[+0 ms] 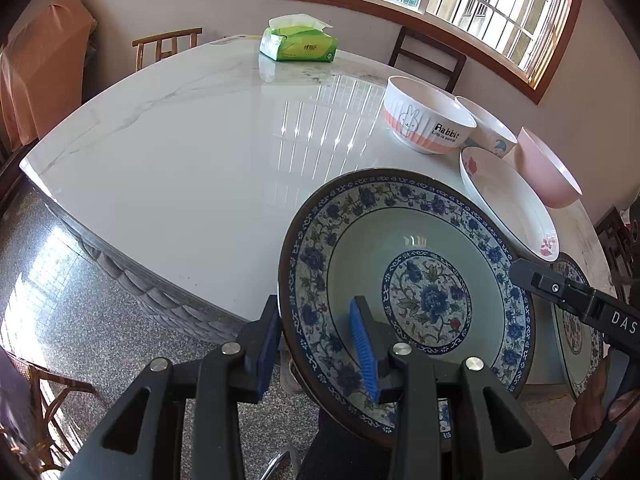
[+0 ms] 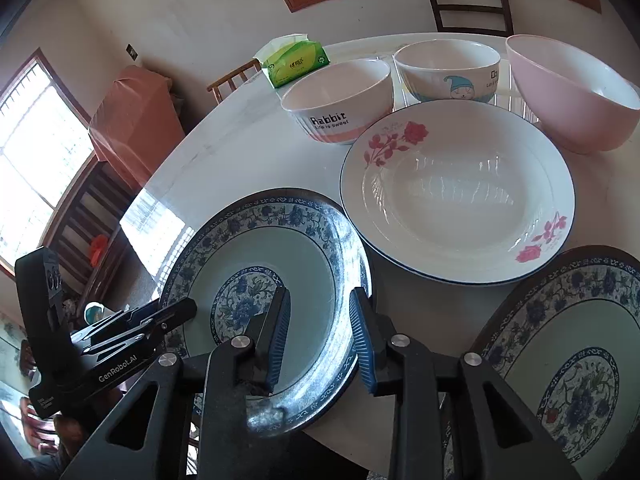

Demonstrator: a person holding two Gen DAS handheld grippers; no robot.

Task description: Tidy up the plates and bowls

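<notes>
Left wrist view: left gripper (image 1: pixel 320 344) pinches the near-left rim of the blue floral plate (image 1: pixel 404 292); right gripper (image 2: pixel 320 340) clamps its near-right rim. Plate sits at the table (image 1: pixel 180 168) edge, twelve o'clock ahead; second blue plate (image 2: pixel 576 360) at three o'clock.

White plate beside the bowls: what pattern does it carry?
Red-pink roses on the white plate, thin blue rim; clearest in the right wrist view.
</notes>
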